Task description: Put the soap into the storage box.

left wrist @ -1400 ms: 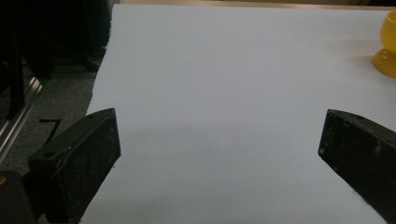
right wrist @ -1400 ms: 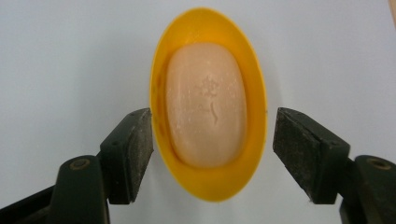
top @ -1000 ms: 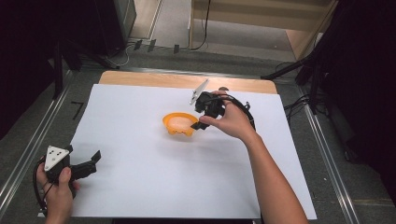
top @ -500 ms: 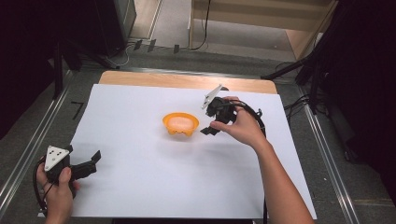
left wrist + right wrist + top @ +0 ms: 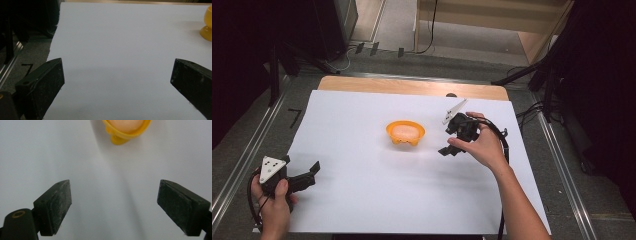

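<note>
Table [image 5: 412, 86]: wooden top, its far edge showing as a bare strip beyond the sheet; metal rails run along both long sides.

White sheet [image 5: 377, 195]: covers nearly the whole tabletop, flat, unmarked. Seen also in the left gripper view [image 5: 120, 45] and the right gripper view [image 5: 50, 152] as the plain ground under the jaws.

Right hand [image 5: 484, 147]: enters from the lower right, forearm bare, resting over the right half of the sheet and wrapped round its tool.

Left hand [image 5: 274, 200]: at the near left corner of the sheet, closed round the handle of its tool.

Right gripper [image 5: 447, 145]: black body with a grey three-cornered plate on top, pointed left toward the bowl. Jaws have just been opening and now stand wide apart with nothing between them; in the right gripper view [image 5: 112, 205] only bare sheet lies in the gap. Near the bowl, not touching it.

Left gripper [image 5: 314, 170]: black, grey plate on top, cable looping below the hand. Jaws spread wide, empty; the left gripper view [image 5: 117, 82] shows blank sheet between them. Well apart from the bowl.

Orange bowl [image 5: 405, 132]: small, upright, near the middle of the sheet, just left of the right gripper. It sits at the top edge of the right gripper view [image 5: 126, 128] and at the far right edge of the left gripper view [image 5: 207, 25]. Free-standing, nothing touching it.
</note>
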A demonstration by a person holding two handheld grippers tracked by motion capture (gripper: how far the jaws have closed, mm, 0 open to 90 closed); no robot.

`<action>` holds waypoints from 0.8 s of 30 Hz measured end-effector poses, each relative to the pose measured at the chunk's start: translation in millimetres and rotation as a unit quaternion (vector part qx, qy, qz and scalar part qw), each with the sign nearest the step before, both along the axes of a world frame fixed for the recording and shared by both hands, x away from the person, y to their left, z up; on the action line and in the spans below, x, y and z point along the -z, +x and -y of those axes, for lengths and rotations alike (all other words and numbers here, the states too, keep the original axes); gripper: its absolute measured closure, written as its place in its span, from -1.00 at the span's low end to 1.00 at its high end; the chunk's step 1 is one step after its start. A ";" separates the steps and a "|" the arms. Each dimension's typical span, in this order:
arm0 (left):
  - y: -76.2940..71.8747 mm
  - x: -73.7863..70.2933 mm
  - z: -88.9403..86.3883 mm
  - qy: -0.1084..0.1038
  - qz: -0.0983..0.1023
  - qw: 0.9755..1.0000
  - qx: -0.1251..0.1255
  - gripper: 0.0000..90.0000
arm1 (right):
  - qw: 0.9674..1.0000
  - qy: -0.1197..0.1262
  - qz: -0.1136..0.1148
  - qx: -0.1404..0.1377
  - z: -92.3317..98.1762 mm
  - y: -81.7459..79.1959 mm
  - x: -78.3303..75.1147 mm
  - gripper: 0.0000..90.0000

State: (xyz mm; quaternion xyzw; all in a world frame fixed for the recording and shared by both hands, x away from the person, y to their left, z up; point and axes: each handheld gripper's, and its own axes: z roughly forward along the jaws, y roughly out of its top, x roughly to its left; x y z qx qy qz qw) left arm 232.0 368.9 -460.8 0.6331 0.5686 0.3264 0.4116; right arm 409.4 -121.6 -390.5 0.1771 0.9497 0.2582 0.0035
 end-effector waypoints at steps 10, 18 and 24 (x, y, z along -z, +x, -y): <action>0.0 0.1 0.0 0.000 0.000 1.000 0.000 -1.00 | 0.999 0.005 0.020 0.038 23.8 -14.1 7.9 -0.72; -0.1 0.1 0.3 0.001 0.000 1.000 0.000 -1.00 | 0.998 0.019 0.015 0.060 45.6 -26.1 14.2 -0.72; -0.1 0.2 0.6 0.001 0.001 1.000 0.000 -1.00 | 0.997 0.023 0.009 0.072 59.3 -36.2 22.7 -0.77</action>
